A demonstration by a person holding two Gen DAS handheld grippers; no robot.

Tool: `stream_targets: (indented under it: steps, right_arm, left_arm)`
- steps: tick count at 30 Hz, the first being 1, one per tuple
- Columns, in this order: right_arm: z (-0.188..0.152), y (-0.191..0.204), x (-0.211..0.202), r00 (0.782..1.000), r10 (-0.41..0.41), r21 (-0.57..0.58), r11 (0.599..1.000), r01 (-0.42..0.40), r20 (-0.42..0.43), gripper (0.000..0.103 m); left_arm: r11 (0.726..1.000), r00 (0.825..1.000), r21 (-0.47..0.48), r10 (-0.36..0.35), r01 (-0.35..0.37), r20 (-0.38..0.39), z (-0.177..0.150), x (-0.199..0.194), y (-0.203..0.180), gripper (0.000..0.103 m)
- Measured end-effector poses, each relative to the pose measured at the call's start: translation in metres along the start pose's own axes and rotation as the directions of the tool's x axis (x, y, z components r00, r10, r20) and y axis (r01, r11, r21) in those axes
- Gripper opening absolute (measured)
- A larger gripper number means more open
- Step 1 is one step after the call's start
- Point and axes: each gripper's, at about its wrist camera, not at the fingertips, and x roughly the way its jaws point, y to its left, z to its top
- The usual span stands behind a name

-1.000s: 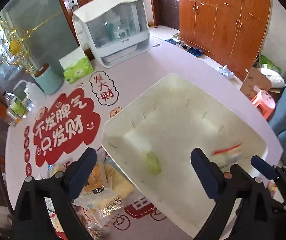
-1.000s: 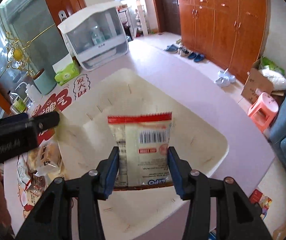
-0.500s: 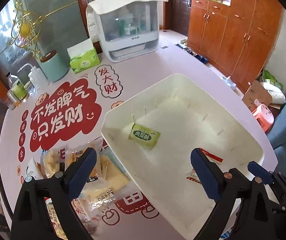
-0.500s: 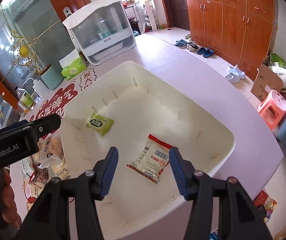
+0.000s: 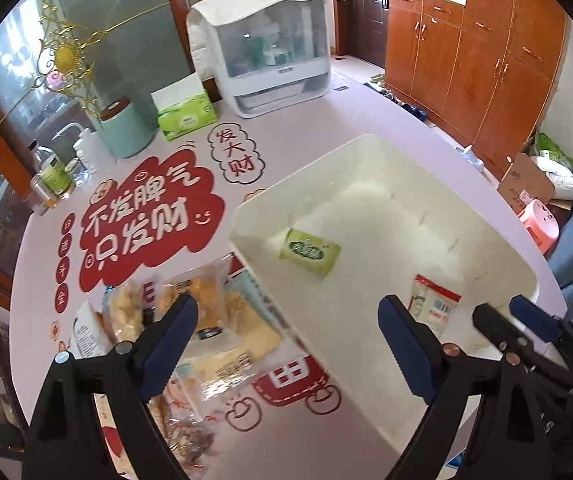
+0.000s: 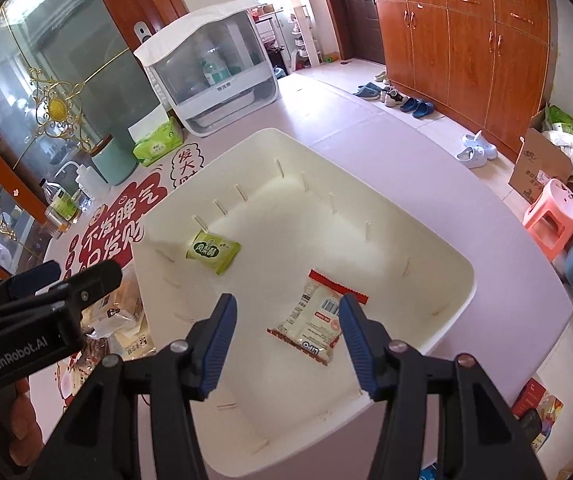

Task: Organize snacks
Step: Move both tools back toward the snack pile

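Note:
A white bin [image 6: 462,276] stands on the pink table; it also shows in the left wrist view [image 5: 246,216]. Inside lie a green snack packet [image 6: 213,251] [image 5: 309,253] and a white packet with a red edge [image 6: 318,320] [image 5: 433,305]. My right gripper [image 6: 286,344] is open and empty above the bin, over the white packet. My left gripper [image 5: 286,344] is open and empty above the bin's left edge. A pile of snack bags [image 5: 202,320] lies on the table left of the bin, also seen in the right wrist view [image 6: 122,320].
At the table's far side stand a white cabinet box [image 5: 270,64], a green tissue pack [image 5: 184,118], a teal canister [image 5: 124,128] and bottles [image 5: 52,178]. Red stickers [image 5: 146,216] cover the table. Beyond the right edge are a pink stool [image 6: 554,216] and wooden cupboards [image 6: 466,40].
My right gripper opened and dropped the white packet into the bin, then drew back. The green packet settled in the bin. My left gripper shifted back and left, showing more of the snack pile.

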Motion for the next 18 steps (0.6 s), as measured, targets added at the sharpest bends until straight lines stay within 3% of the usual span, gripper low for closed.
stream_targets:
  steps: [8, 18]
  right_arm:
    - [-0.005, 0.024, -0.019, 0.996, -0.049, -0.023, 0.998, 0.051, 0.071, 0.054]
    - [-0.018, 0.079, -0.053, 0.987, -0.044, -0.04, 0.998, 0.05, 0.157, 0.054]
  left_arm:
    - [0.999, 0.997, 0.019, 0.036, -0.037, 0.067, -0.013, -0.029, 0.028, 0.091]
    - [0.997, 0.989, -0.057, 0.052, -0.044, 0.139, -0.031, -0.074, 0.11, 0.091]
